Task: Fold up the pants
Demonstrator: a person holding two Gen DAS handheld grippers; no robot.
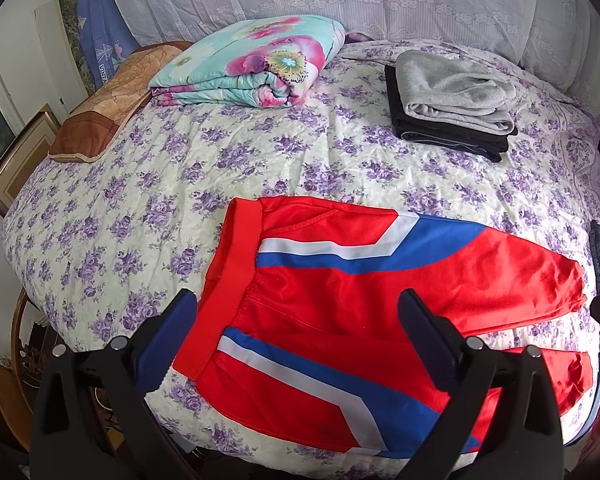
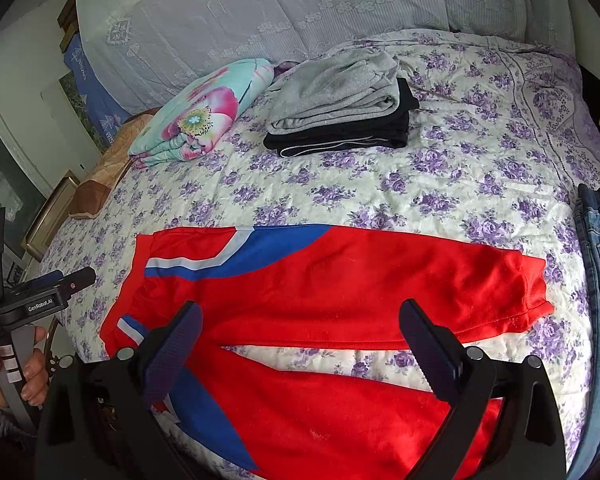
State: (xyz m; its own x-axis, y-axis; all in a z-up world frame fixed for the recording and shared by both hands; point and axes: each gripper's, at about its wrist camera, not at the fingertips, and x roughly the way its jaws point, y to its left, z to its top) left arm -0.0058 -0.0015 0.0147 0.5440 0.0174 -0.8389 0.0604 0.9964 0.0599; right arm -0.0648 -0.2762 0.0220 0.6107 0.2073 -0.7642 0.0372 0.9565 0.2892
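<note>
- Pants (image 1: 380, 280), red with blue and white stripes, lie flat on our bed (image 1: 140, 200), legs apart.
- Our left claw (image 1: 296, 328) hovers spread above the waistband.
- Our right claw (image 2: 300, 336) hovers spread above the legs.

left gripper (image 1: 296, 324): black arms, navy textured pads, silver pivot screws. right gripper (image 2: 300, 332): same build. left hand (image 2: 28, 364): bare skin, grey ribbed cuff.

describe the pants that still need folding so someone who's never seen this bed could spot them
On the bed with the purple-flowered cover, look at the near edge. The red pants lie spread flat there, legs apart, unlike the folded grey and black stack farther back. Blue and white stripes near the waistband set them apart.
</note>
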